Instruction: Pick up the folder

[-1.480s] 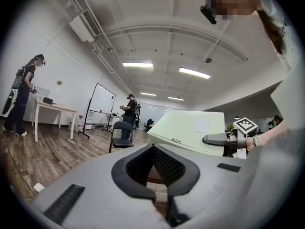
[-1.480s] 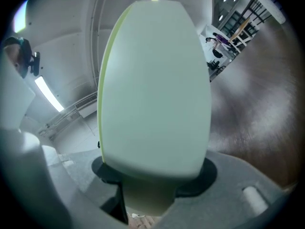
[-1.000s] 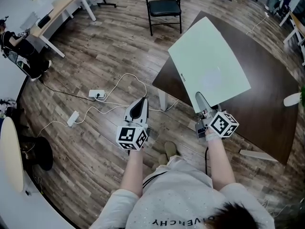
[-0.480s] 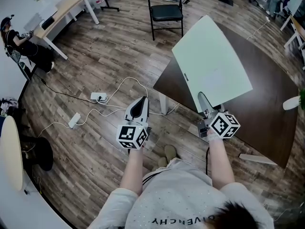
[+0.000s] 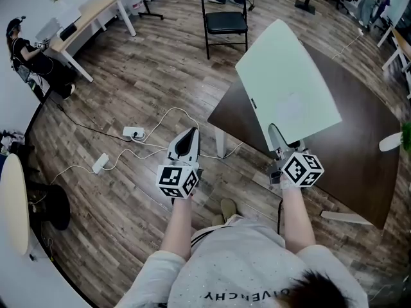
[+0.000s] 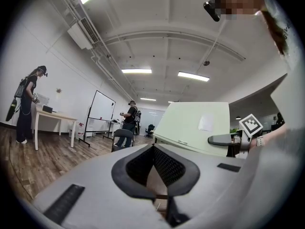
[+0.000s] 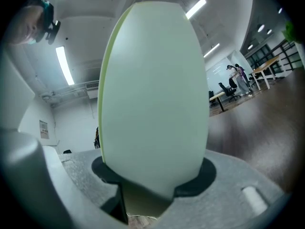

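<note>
The folder [image 5: 289, 85] is a large pale green sheet-like cover, held up at a tilt above the dark brown table [image 5: 359, 140]. My right gripper [image 5: 275, 133] is shut on its near edge. In the right gripper view the folder [image 7: 152, 89] fills the middle and sits clamped where the jaws meet [image 7: 147, 194]. My left gripper [image 5: 188, 136] hangs over the wooden floor to the left of the table, shut and empty. The left gripper view shows its jaws [image 6: 154, 148] together, with the folder [image 6: 195, 125] and the right gripper [image 6: 224, 140] off to the right.
A black chair [image 5: 225, 15] stands beyond the table's far corner. Power strips and white cables [image 5: 133, 132] lie on the floor left of the left gripper. A light desk [image 5: 83, 15] with a person [image 5: 29, 56] beside it is at the far left.
The right gripper has lifted the folder a little higher off the table and rolled it slightly. The left gripper has risen slightly too, still empty.
</note>
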